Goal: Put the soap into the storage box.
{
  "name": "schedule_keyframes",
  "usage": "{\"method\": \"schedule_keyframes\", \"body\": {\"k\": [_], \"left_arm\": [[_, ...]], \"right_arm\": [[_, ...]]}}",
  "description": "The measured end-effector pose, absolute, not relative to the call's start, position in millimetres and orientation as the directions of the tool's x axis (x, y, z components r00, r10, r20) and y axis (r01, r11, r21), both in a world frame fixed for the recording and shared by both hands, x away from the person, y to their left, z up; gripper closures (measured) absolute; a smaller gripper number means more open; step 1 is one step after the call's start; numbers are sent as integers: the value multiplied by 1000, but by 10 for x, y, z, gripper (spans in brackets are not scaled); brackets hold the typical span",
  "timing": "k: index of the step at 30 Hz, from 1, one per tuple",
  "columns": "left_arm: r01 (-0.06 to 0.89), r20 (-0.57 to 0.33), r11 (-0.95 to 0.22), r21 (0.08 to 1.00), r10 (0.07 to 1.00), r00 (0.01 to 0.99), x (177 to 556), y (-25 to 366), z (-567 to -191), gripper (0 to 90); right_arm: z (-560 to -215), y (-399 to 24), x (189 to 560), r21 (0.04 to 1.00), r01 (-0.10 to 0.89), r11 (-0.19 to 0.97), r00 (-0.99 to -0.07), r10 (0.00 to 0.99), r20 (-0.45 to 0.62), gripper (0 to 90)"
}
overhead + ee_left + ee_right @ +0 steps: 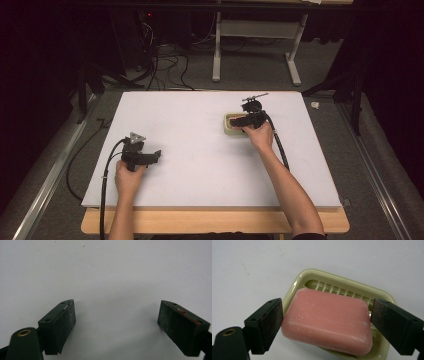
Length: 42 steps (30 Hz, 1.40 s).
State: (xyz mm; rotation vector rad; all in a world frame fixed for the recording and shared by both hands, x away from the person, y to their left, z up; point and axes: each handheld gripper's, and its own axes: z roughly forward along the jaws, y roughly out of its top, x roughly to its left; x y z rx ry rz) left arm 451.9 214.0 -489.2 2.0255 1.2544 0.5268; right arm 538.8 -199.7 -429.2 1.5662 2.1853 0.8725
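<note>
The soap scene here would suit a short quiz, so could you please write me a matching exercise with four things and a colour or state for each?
Things:
1. soap bar
2. soap dish
3. left gripper
4. right gripper

States:
A. pale green, ribbed inside
B. jaws wide apart over bare table
C. pink, lying over the dish
D. jaws against both ends of the bar

Pairs: 1-C, 2-A, 3-B, 4-D

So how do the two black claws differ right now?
The right claw has its jaws on either side of a pink soap bar, touching its ends; the left claw stands open with nothing between its jaws. The right claw is over the pale green ribbed soap dish far out on the white table; the left claw sits near the person, over bare table. Both are black, two-jawed and hand-held.
</note>
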Motion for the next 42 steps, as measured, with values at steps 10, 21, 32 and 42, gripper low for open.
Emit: {"method": "schedule_keyframes", "body": {"k": [10, 21, 32, 42], "left_arm": [[613, -15, -297, 732, 892, 451, 4519, 2139, -4893, 153], [613, -14, -299, 731, 892, 452, 4519, 2139, -4892, 153], [613, -14, -299, 731, 892, 452, 4518, 2138, -4892, 153], [613, -14, -299, 731, 892, 452, 4518, 2138, -4892, 152]], "right_arm": [[-4206, -2120, 5287, 679, 704, 207, -366, 925, 97, 129], [-4046, -2267, 5108, 725, 653, 221, -381, 922, 63, 143], [-3976, -2353, 4880, 747, 611, 261, -411, 911, 18, 196], [-3965, -2445, 4732, 763, 593, 258, -417, 909, 17, 208]]}}
